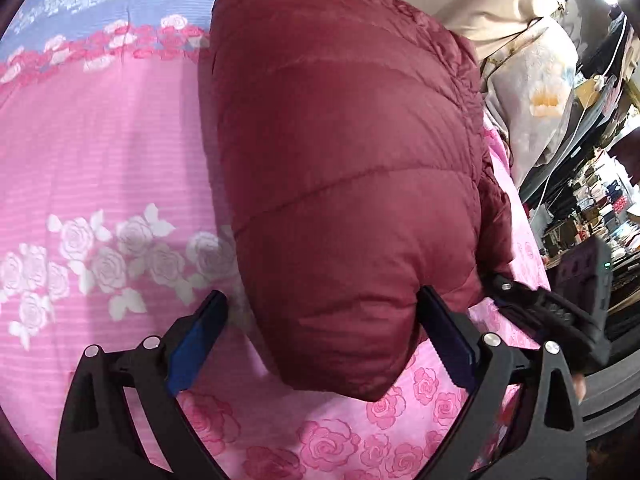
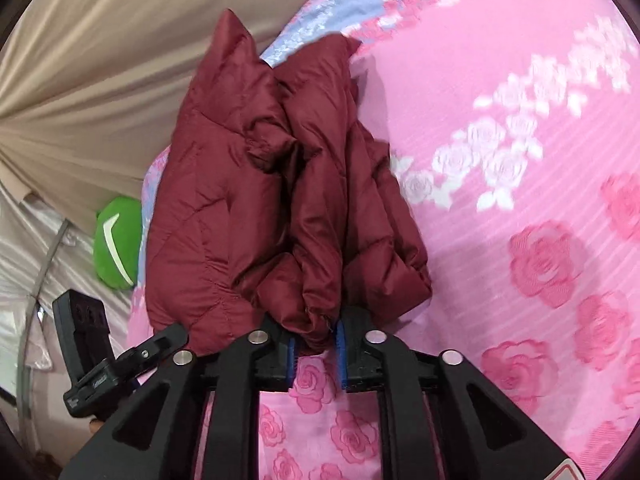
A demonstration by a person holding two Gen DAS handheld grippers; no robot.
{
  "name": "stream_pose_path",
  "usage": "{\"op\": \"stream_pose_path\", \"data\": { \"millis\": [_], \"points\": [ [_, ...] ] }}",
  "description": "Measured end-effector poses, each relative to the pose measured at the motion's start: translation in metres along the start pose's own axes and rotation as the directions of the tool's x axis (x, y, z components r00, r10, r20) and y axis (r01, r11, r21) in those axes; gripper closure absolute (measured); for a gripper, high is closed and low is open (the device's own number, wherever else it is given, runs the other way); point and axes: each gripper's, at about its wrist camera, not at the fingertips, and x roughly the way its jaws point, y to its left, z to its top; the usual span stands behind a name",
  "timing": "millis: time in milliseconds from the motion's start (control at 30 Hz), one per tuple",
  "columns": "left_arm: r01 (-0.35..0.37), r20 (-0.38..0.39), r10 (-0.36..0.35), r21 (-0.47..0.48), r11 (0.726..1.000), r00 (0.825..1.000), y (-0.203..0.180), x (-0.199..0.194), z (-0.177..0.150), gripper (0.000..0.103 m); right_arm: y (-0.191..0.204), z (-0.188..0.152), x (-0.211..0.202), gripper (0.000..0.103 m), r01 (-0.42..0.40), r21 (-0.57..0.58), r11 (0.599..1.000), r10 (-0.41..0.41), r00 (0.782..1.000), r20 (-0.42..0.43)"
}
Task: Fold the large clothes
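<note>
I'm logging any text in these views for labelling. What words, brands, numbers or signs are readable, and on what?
None can be read.
Red-bordered sticker on the right gripper: cut off at the frame edge, unreadable.
Small marking on the black device beside it: too small.
Shelf goods in the left wrist view: too blurred.

right hand-held gripper point(image 2: 316, 344) pinching maroon puffer jacket point(image 2: 256, 200), pink rose bedsheet point(image 2: 520, 240)
</note>
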Motion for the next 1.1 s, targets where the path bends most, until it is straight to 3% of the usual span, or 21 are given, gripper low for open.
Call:
{"op": "stream_pose_path", "data": {
  "millis": [133, 233, 300, 433, 500, 567, 633, 700, 867, 933, 1000, 1100],
  "points": [
    [0.029, 0.069, -0.030, 0.017, 0.999, 0.997, -0.006, -0.020, 0.011, 0.010, 0.012, 0.017, -0.039, 0.060, 0.010, -0.051, 0.999, -0.005, 0.996, 0.086],
    [0.072, 0.099, -0.071, -0.006, 0.997, 0.993, 0.001, -0.021, 0.025, 0.007, 0.014, 0.045, -0.053, 0.050, 0.008, -0.068, 0.998, 0.002, 0.988, 0.156],
    [0.120, 0.084, -0.114, -0.061, 0.991, 0.990, 0.009, -0.010, 0.036, 0.005, 0.014, 0.061, -0.042, 0.050, 0.047, -0.083, 0.995, -0.033, 0.987, 0.157],
    [0.170, 0.063, -0.161, -0.171, 0.971, 0.985, 0.023, 0.017, 0.050, 0.005, -0.006, 0.077, 0.006, 0.050, 0.078, -0.046, 0.996, -0.076, 0.996, 0.037],
    [0.189, 0.049, -0.183, -0.204, 0.961, 0.982, 0.029, 0.021, 0.053, 0.005, -0.017, 0.075, 0.030, 0.056, 0.028, 0.003, 1.000, -0.027, 0.999, -0.039],
    [0.187, 0.035, -0.184, -0.202, 0.961, 0.982, 0.031, 0.020, 0.054, 0.015, -0.017, 0.068, 0.039, 0.066, -0.020, 0.034, 0.999, 0.022, 0.998, -0.056],
    [0.157, 0.025, -0.155, -0.148, 0.976, 0.988, 0.028, 0.011, 0.056, 0.031, -0.002, 0.061, 0.040, 0.075, -0.022, -0.012, 1.000, 0.021, 0.998, -0.060],
    [0.114, 0.038, -0.111, -0.099, 0.989, 0.993, 0.030, -0.005, 0.055, 0.035, 0.013, 0.051, 0.041, 0.080, -0.043, -0.039, 0.998, 0.040, 0.996, -0.082],
    [0.030, 0.064, -0.025, -0.075, 0.997, 0.998, 0.054, -0.052, 0.042, 0.034, 0.045, 0.009, 0.055, 0.080, -0.135, -0.083, 0.987, 0.119, 0.977, -0.176],
    [-0.014, 0.054, 0.019, -0.096, 0.995, 0.998, 0.066, -0.061, 0.035, 0.032, 0.054, -0.008, 0.063, 0.071, -0.158, -0.118, 0.980, 0.131, 0.969, -0.207],
    [-0.012, 0.064, 0.021, -0.141, 0.990, 0.998, 0.077, -0.073, 0.031, 0.034, 0.055, -0.009, 0.060, 0.067, -0.152, -0.120, 0.981, 0.125, 0.971, -0.205],
    [0.018, 0.164, 0.007, -0.152, 0.988, 0.987, 0.082, -0.109, 0.035, 0.030, 0.050, 0.005, 0.039, 0.067, -0.171, -0.081, 0.982, 0.156, 0.973, -0.169]
  ]
}}
